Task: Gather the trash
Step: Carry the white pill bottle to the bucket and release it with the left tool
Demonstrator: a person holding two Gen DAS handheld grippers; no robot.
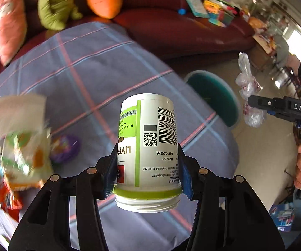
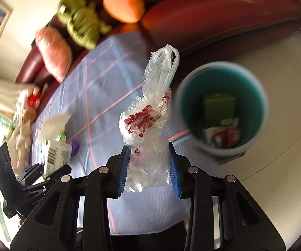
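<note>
Teal bin (image 2: 221, 104) holds a green box (image 2: 218, 105) and wrappers (image 2: 223, 135).

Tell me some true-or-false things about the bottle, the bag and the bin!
1. The left gripper holds a white bottle. True.
2. The right gripper holds a banana. False: it grips a clear plastic bag.
3. The teal bin is empty. False: a green box and crumpled wrappers lie inside.
4. An orange carrot plush sits on the dark red sofa. True.
</note>
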